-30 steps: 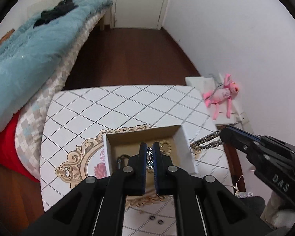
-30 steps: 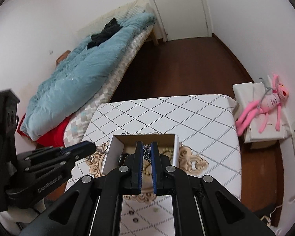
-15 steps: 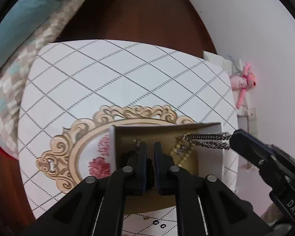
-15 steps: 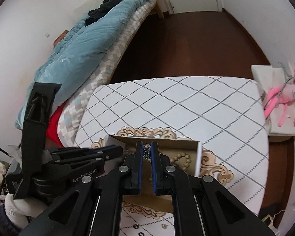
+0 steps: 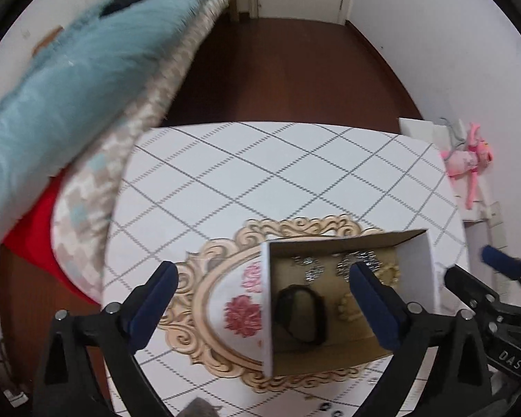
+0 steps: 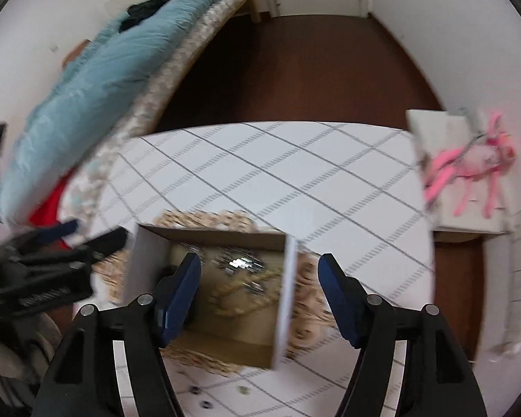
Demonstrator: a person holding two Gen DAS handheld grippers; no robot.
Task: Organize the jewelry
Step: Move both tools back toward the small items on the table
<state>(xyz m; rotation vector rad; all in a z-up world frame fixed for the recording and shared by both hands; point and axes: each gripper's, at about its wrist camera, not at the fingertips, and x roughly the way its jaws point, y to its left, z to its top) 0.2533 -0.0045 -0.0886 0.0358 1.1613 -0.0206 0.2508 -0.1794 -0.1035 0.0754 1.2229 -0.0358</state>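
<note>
left wrist view: the left gripper (image 5: 262, 279) has its fingers spread wide apart and holds nothing. its left finger hangs over the patterned bench (image 5: 260, 173), its right finger over the inside of the cardboard box (image 5: 415, 271). the box sits open on the bench, on a gold scrolled oval printed with red flowers. inside it lie a black band (image 5: 300, 312) toward the left, silver chains (image 5: 359, 260) along the far side and pale beads (image 5: 387, 272) to the right of them. the right gripper (image 5: 469, 269) shows at the right edge just beyond the box wall, fingers apart, gripping nothing.

right wrist view: the picture is smeared by motion. the right gripper (image 6: 258, 283) is wide open and empty, its left finger over the box (image 6: 288, 288) and its right finger past the box's right wall. silver chains (image 6: 241, 264) glint at the back of the box, with a string of beads (image 6: 239, 293) in front. the left gripper (image 6: 93, 234) reaches in from the left, beside the box's left wall.

a bed (image 5: 69, 80) with a blue quilt stands left of the bench, and a pink soft toy (image 6: 469, 163) lies on a white box to the right.
</note>
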